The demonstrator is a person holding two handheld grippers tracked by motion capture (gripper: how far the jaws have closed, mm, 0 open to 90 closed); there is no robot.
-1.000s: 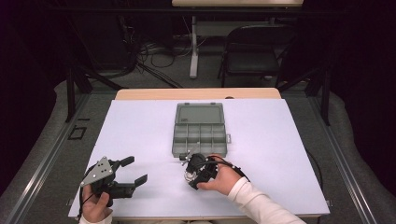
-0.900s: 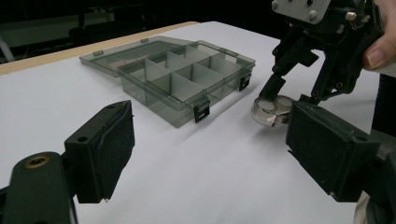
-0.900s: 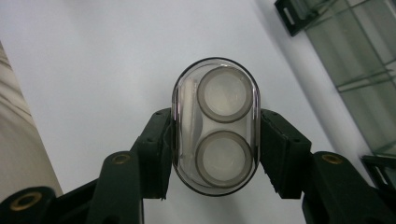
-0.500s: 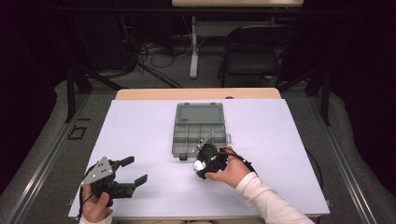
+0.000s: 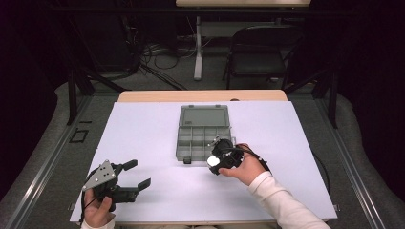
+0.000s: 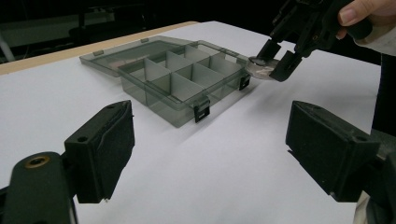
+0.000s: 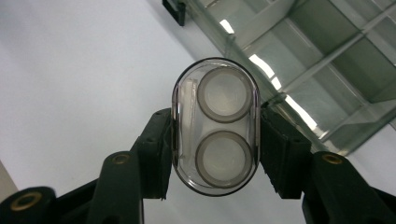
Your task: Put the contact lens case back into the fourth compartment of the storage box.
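clear oval case (image 7: 215,126) clamped across short sides by right gripper (image 5: 220,160), held just off near right corner of open organizer box (image 5: 203,138). left gripper (image 5: 125,179) wide open, empty, well apart.

The tabletop (image 5: 143,133) is covered in plain white, with a light wood strip showing along its far edge. The compartment box (image 5: 203,132) is smoky translucent grey, its latches (image 6: 202,112) black. Both claws are black: the left claw (image 5: 134,174) carries a grey three-cornered plate, and brass-coloured rivets dot the right claw (image 7: 215,140). The small oval case (image 7: 215,126) is clear with a dark rim and holds two whitish discs ringed in grey. The sleeve (image 5: 282,205) is white.
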